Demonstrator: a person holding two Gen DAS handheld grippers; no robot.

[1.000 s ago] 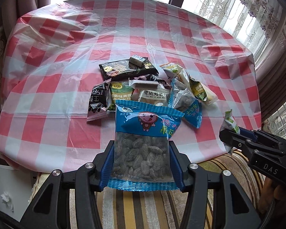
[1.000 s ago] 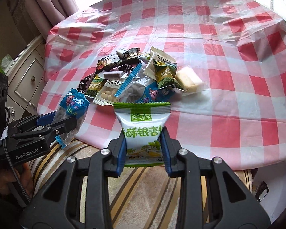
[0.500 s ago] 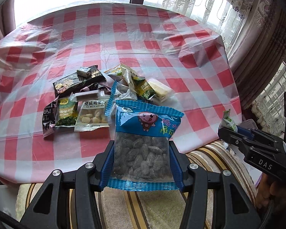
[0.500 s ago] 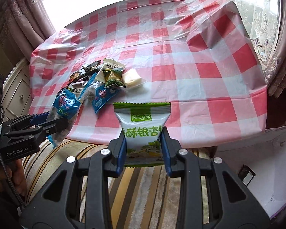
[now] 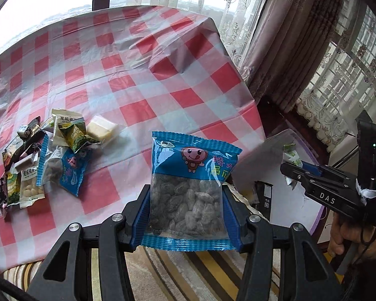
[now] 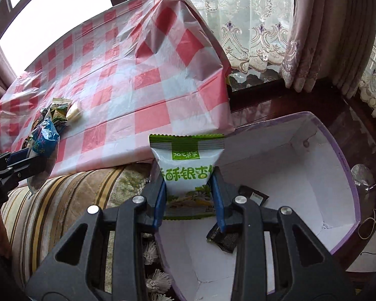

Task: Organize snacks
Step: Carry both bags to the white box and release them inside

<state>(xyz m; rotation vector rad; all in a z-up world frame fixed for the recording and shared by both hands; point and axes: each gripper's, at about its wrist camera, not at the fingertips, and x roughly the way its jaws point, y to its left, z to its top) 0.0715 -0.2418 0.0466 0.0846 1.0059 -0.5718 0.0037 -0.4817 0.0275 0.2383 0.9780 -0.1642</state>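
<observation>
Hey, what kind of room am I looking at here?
Most likely a room in a home, perhaps a dining or sitting area. A table under a red-checked plastic tablecloth stands by a window hung with embroidered lace curtains, and a striped upholstered seat sits at the table's near edge.

"DAS" stands on the right gripper (image 5: 292, 173); "酥银杏" on the green-white packet (image 6: 186, 168).

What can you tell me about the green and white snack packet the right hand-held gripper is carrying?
The green and white snack packet is a small sealed pillow pouch of glossy film: a green crimped top band, a white middle with large green characters, and a food picture at the bottom. It stands upright, its lower half pinched between the blue pads of the right hand-held gripper, in the air over the near edge of the white box.
</observation>
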